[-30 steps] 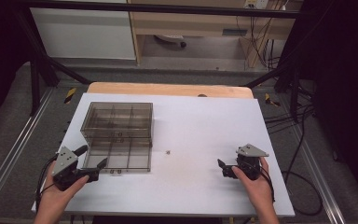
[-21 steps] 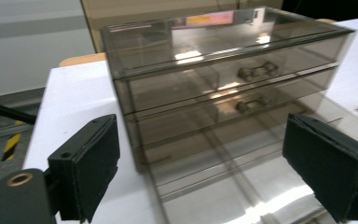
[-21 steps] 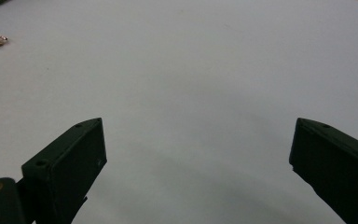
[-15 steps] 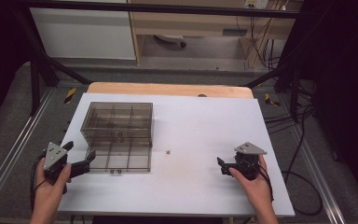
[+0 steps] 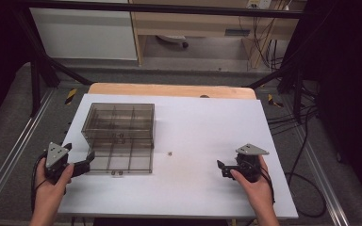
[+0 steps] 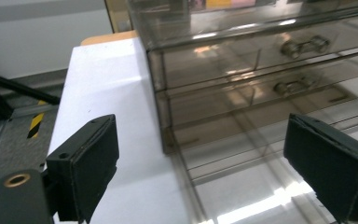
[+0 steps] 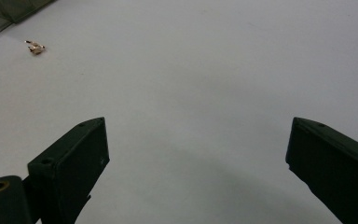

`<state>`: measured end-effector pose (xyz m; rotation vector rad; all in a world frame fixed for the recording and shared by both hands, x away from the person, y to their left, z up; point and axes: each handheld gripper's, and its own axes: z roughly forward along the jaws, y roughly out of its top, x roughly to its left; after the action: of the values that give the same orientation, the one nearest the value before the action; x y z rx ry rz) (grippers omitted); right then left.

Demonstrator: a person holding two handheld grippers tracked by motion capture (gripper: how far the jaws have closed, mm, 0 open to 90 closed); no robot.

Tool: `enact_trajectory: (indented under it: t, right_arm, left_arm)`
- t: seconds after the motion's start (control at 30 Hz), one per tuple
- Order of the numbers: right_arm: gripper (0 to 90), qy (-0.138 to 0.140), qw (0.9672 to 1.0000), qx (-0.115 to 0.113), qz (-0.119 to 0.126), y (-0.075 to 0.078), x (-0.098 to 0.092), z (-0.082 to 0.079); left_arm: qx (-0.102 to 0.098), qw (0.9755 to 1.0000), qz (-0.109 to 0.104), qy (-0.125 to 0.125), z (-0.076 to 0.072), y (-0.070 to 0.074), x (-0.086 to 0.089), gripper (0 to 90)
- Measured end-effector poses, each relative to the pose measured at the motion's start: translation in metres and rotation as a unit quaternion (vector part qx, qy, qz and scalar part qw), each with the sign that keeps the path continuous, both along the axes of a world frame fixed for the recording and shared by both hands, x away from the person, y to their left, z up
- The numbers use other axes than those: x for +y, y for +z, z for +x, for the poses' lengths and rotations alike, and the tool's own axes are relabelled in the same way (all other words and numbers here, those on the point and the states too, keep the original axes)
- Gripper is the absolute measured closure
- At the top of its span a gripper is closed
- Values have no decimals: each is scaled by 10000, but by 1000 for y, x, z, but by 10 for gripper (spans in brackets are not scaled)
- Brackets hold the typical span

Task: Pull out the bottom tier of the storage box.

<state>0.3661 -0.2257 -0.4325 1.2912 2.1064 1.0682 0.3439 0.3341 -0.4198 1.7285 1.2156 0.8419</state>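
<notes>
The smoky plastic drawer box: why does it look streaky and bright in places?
Left gripper view: lamp glare streaks across the drawer box and its handles. High view: the table is evenly lit. Right gripper view: a soft shadow lies between the fingers.

Black left tool (image 5: pixel 82 165), black right tool (image 5: pixel 222 168), grey three-cornered plates, black cables
</notes>
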Motion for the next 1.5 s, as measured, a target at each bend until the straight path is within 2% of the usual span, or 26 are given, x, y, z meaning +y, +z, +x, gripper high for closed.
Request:
enact_trajectory:
  t: [0.13,0.23,0.33,0.47,0.6,0.8,0.9,0.97,1.07,1.27,1.33,1.4,1.43,1.5]
  right_arm:
    - [69,110,9999,25,-112,1,10,0]
    - [71,234,9994,86,-224,1,19,1]
    - [69,384,9990,73,-194,4,27,4]
    - [65,611,9979,97,-192,10,43,11]
    - [64,846,9960,79,-269,14,64,18]
    - [82,1129,9934,31,-201,22,102,31]
    - [96,1245,9919,-9,-243,28,120,37]
    - [107,1276,9914,-22,-295,30,130,43]
    - [125,1336,9908,44,-191,30,142,50]
    - [142,1423,9893,313,-30,14,159,63]
    - [151,1385,9894,429,-75,10,163,67]
    - [165,1274,9900,598,114,10,164,70]
    - [169,1237,9902,644,122,11,165,71]
    - [172,1201,9908,625,12,12,167,73]
  left_arm:
    - [65,9999,-26,76,1,-1,4,106]
    - [69,9996,24,255,-1,-1,7,116]
    - [99,9997,-81,217,-3,-1,9,120]
    - [96,9998,-66,178,-2,-1,6,120]
    - [81,9998,-62,143,-1,-1,4,118]
    - [46,9999,-83,130,-1,-1,5,116]
    - [63,9999,-88,123,1,-1,5,117]
    - [76,9999,-38,107,1,-2,4,117]
    - [37,10000,3,72,1,-1,2,116]
    - [28,9999,154,-16,1,-2,-2,109]
    - [53,9998,180,-18,1,-2,-2,107]
    - [77,9998,177,-16,2,-2,-1,107]
    - [81,9998,164,-10,2,-2,-1,107]
    - [97,9998,158,-3,1,-2,-1,107]
